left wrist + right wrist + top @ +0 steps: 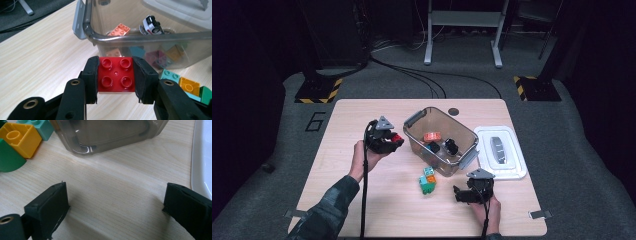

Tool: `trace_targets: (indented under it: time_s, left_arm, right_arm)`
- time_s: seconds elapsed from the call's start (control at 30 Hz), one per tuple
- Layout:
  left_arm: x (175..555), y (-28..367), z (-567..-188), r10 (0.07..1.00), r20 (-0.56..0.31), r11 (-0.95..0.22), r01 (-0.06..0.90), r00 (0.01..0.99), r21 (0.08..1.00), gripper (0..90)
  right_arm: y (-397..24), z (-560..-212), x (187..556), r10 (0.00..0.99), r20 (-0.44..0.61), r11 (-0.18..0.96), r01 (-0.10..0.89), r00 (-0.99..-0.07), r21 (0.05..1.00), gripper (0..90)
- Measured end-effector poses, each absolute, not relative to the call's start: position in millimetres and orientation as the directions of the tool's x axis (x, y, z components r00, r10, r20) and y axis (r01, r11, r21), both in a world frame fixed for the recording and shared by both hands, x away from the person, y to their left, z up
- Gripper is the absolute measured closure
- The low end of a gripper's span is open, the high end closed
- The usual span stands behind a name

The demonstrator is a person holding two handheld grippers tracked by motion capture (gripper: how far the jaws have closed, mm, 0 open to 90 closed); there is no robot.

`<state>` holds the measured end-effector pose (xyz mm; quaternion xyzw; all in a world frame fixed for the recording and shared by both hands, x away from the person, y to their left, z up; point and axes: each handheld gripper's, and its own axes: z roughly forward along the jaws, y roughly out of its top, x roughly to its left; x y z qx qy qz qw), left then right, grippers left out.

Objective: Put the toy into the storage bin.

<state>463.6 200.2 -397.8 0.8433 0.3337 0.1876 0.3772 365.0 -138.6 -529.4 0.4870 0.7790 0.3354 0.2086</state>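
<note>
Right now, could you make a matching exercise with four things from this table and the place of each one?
Things:
1. red brick
2. toy car
3. white lid
4. yellow brick

Places:
A. on the table, right of the clear bin
B. between the left gripper jaws
C. on the table, outside the bin
D. inside the bin

Pairs: 1-B, 2-D, 3-A, 4-C

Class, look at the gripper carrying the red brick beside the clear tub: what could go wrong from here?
1. The left gripper pinches the red brick only by two side faces; it might slip or twist.
2. The clear tub has a raised rim; a low brick could knock it.
3. A dropped brick could hit the toy car inside.
</note>
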Motion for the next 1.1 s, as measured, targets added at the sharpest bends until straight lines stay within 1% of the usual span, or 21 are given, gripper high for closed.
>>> trace_targets:
  time_s: [0.6, 0.7, 1.1]
  left_arm:
    - [481.2, 183.0, -360.8, 0.688, 0.098, -0.509, 0.383, 0.719, 0.771, 59.1]
    - [485.5, 175.3, -357.1, 0.682, 0.107, -0.513, 0.369, 0.724, 0.775, 59.1]
    - [500.1, 146.3, -356.9, 0.661, 0.094, -0.538, 0.382, 0.745, 0.752, 59.1]
  right_arm:
    - [-138.6, -529.4, 365.1, 0.899, 0.002, 0.301, 0.619, -0.439, 0.726, 4.7]
    - [-138.6, -529.4, 365.1, 0.899, 0.002, 0.301, 0.619, -0.439, 0.726, 4.6]
    - [-138.4, -529.5, 365.1, 0.900, 0.002, 0.298, 0.619, -0.436, 0.727, 4.7]
